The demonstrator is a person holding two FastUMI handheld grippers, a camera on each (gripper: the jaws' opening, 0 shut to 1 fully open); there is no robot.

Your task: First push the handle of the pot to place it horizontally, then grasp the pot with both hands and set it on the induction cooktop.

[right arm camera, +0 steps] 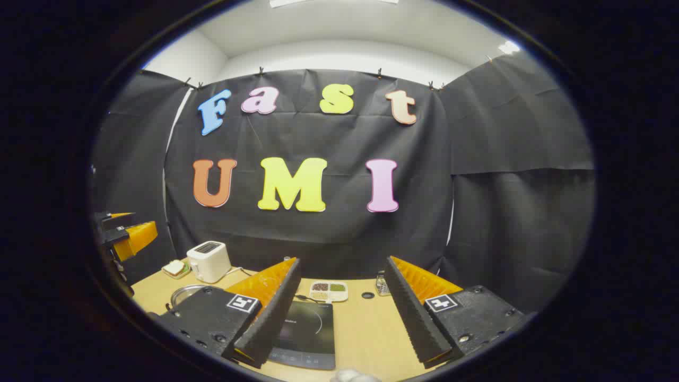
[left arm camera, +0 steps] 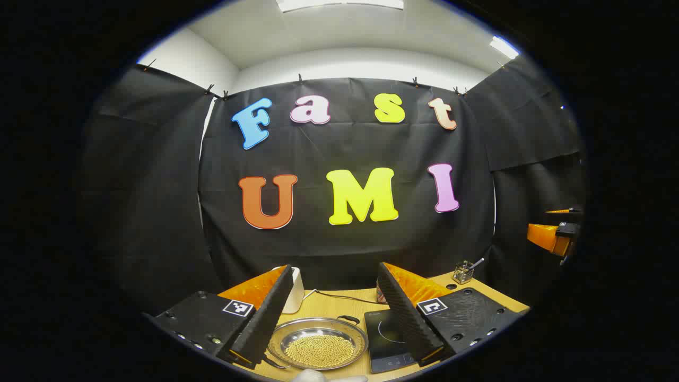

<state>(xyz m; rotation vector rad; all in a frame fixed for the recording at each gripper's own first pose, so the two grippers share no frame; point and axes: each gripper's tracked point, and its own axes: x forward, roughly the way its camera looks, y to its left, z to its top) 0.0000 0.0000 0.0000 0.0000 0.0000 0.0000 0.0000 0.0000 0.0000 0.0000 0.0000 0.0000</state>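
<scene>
A shallow steel pot (left arm camera: 318, 345) full of yellow beans sits on the wooden table (left arm camera: 339, 305), low between my left gripper's fingers. One loop handle (left arm camera: 347, 319) points to the far right and the other (left arm camera: 276, 363) to the near left. The black induction cooktop (left arm camera: 387, 339) lies just right of the pot. My left gripper (left arm camera: 335, 267) is open above and short of the pot, holding nothing. My right gripper (right arm camera: 343, 260) is open over the cooktop (right arm camera: 310, 329), also holding nothing. The pot's rim (right arm camera: 185, 291) peeks out behind its left finger.
A white toaster (right arm camera: 208, 261) and a plate with bread (right arm camera: 175, 268) stand at the back left. A divided tray (right arm camera: 329, 290) and a small metal holder (right arm camera: 381, 284) sit at the back. A utensil holder (left arm camera: 463, 271) stands at the far right.
</scene>
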